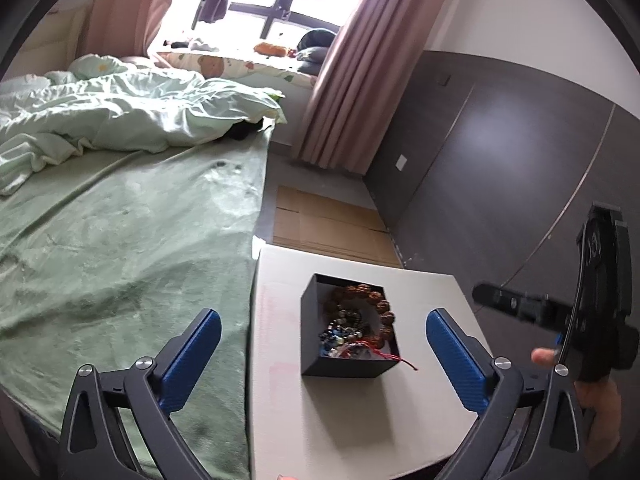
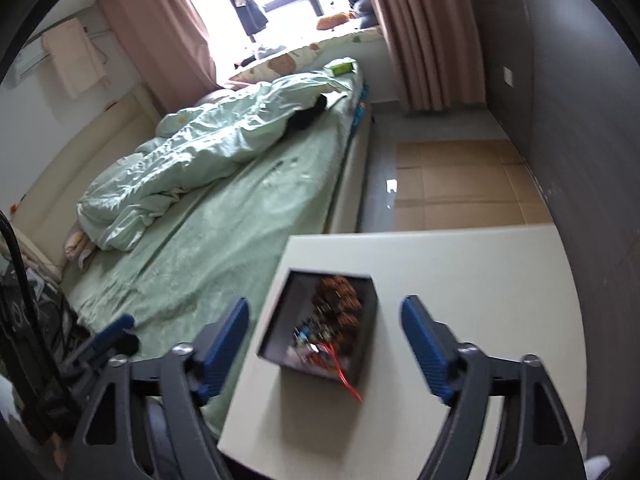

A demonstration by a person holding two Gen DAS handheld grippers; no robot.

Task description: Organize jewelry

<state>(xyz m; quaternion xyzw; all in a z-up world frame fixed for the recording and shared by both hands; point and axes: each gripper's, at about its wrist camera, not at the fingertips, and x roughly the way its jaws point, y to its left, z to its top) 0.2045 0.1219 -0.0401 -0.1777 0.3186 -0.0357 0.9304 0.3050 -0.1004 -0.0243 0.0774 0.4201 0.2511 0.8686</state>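
A small black open box [image 1: 342, 364] stands on a white table [image 1: 424, 308]. It holds a brown wooden bead bracelet [image 1: 378, 304], a dark mixed bead bracelet [image 1: 340, 334] and a red cord [image 1: 394, 359] that hangs over its front rim. My left gripper [image 1: 322, 326] is open and empty, held above and in front of the box. In the right wrist view the box [image 2: 360, 356], the brown beads [image 2: 340, 296] and the red cord [image 2: 342, 376] show on the table [image 2: 460, 264]. My right gripper [image 2: 325, 312] is open and empty, hovering over the box.
A bed with a green sheet [image 1: 120, 248] and a rumpled quilt [image 1: 132, 116] lies left of the table. Flat cardboard [image 1: 328, 224] lies on the floor beyond it. A dark wall panel [image 1: 500, 168] runs along the right. The right gripper's body [image 1: 592, 304] shows at the right.
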